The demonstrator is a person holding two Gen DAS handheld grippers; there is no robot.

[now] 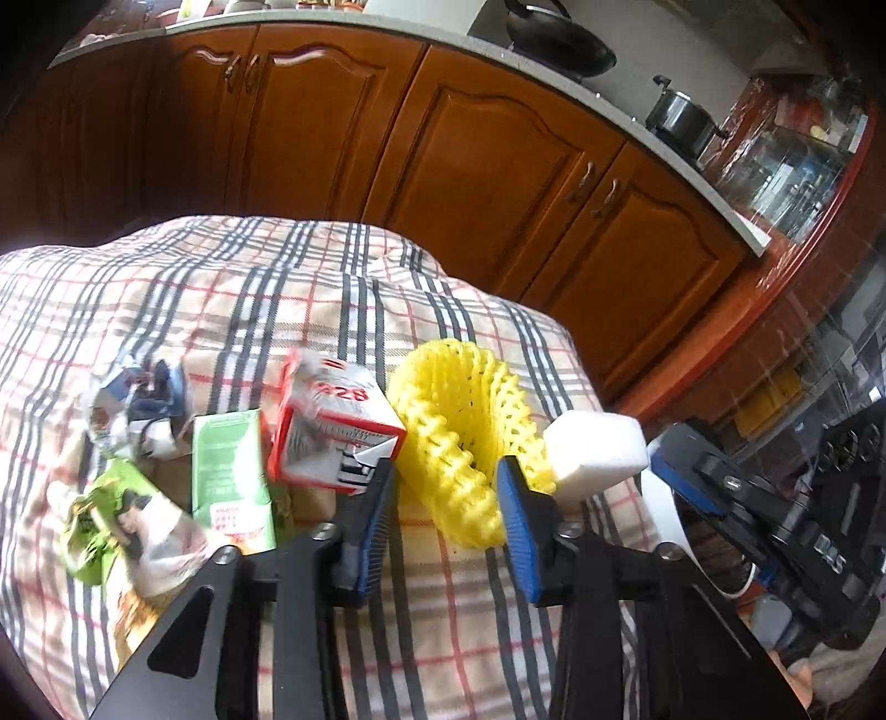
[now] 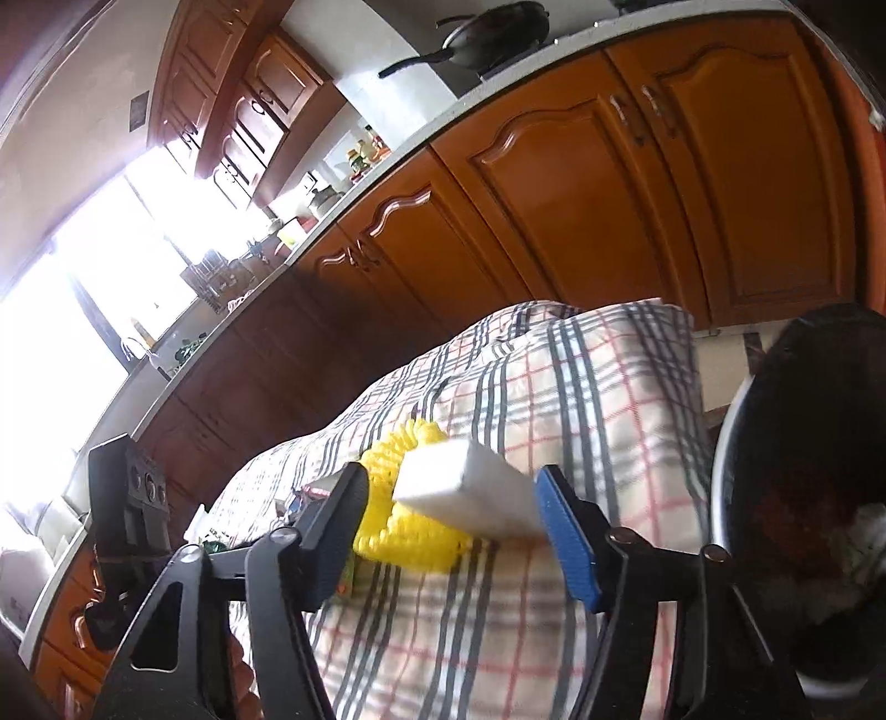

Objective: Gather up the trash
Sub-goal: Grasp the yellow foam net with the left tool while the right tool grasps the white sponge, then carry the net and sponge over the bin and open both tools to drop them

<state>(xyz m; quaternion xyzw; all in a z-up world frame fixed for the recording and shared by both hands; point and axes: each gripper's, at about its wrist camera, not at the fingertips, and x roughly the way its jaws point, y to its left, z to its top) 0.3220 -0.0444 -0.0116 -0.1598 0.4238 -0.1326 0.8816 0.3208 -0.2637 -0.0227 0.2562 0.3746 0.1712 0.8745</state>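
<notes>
Trash lies on a checked tablecloth (image 1: 221,288): a yellow foam fruit net (image 1: 459,421), a white foam block (image 1: 598,448), a red-and-white carton (image 1: 332,426), a green carton (image 1: 232,476), a crumpled blue-white wrapper (image 1: 138,410) and a green wrapper (image 1: 105,526). My left gripper (image 1: 443,487) is open, its fingers on either side of the yellow net's near end. My right gripper (image 2: 454,498) is open, with the white foam block (image 2: 470,487) between its fingers and the yellow net (image 2: 398,498) just beyond. The right gripper also shows in the left wrist view (image 1: 775,526).
A dark round bin with a white rim (image 2: 736,421) stands at the table's right side, with some pale trash inside. Wooden kitchen cabinets (image 1: 443,155) run behind the table under a counter with pans (image 1: 559,44). A glass-fronted shelf (image 1: 797,166) is to the right.
</notes>
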